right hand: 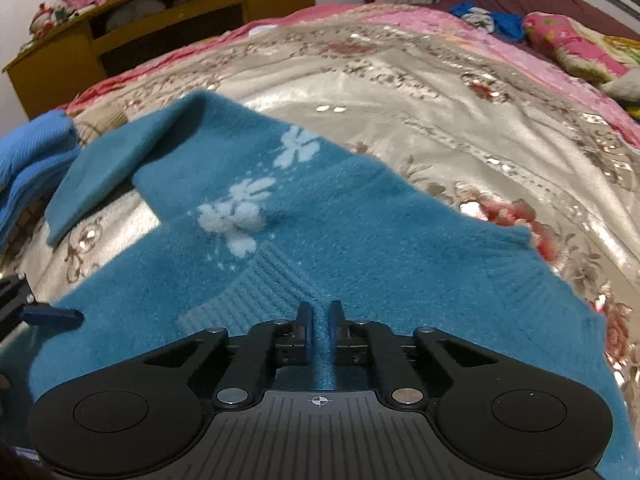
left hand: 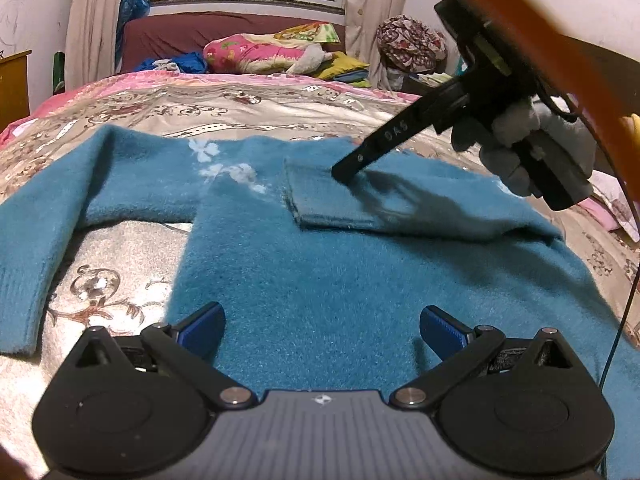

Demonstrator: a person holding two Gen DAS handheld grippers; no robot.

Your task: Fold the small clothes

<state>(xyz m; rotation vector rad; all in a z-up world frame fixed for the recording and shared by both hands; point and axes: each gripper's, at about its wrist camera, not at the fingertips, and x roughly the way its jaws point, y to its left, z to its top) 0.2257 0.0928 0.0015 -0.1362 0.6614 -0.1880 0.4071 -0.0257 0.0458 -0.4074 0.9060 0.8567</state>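
Observation:
A small teal sweater [left hand: 320, 280] with white flower marks lies flat on the bed. One sleeve [left hand: 360, 204] is folded across its chest; the other sleeve [left hand: 36, 240] stretches out to the left. My left gripper [left hand: 322, 330] is open and empty, low over the sweater's body. My right gripper [left hand: 346, 174] reaches in from the right onto the folded sleeve. In the right wrist view the right gripper [right hand: 319, 330] is shut on a ridge of the sweater [right hand: 360, 248] by the ribbed cuff [right hand: 256, 292].
The sweater lies on a beige floral bedspread [left hand: 120, 292] with pink edging. Pillows and bundled bedding [left hand: 272, 50] lie at the headboard. A blue garment [right hand: 28, 160] lies at the bed's left. A wooden cabinet [right hand: 132, 20] stands beyond the bed.

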